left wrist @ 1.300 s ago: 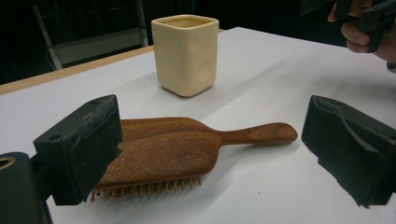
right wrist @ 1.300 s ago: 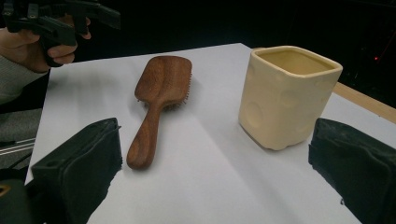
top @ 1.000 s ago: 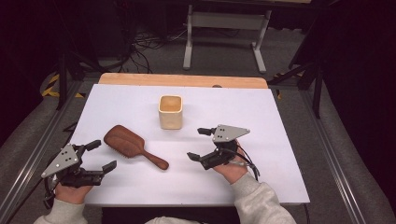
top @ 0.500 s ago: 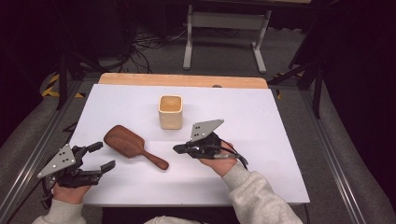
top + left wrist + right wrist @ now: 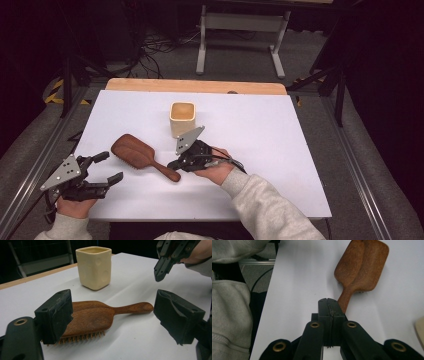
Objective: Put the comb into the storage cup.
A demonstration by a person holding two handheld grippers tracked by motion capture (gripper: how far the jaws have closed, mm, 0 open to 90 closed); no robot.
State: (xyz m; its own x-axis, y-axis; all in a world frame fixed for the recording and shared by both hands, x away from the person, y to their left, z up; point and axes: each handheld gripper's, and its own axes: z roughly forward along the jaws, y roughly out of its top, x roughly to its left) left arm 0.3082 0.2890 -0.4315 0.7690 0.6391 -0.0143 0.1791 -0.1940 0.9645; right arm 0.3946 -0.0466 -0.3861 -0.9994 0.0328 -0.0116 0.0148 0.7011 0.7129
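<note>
A brown wooden hairbrush (image 5: 136, 152) lies bristles down on the white table (image 5: 280, 145), its handle (image 5: 344, 300) pointing toward the right gripper. A cream square cup (image 5: 182, 118) stands upright behind it. My right gripper (image 5: 173, 164) hovers just above the handle's end, jaws pressed together with nothing between them (image 5: 328, 302); in the left gripper view its tip (image 5: 160, 275) hangs clear of the handle (image 5: 135, 308). My left gripper (image 5: 110, 166) rests at the front left, wide open, with the brush head (image 5: 87, 317) just beyond its jaws.
A wooden strip (image 5: 195, 85) runs along the table's far edge. Behind it stand a metal stand (image 5: 240, 30) and cables on the floor. Bare white tabletop stretches to the right of the cup. The person's grey sleeve (image 5: 265, 205) crosses the front edge.
The right gripper has travelled left from the table's right side to the brush handle's end, and its jaws went from open to shut. The left gripper barely shifted.
</note>
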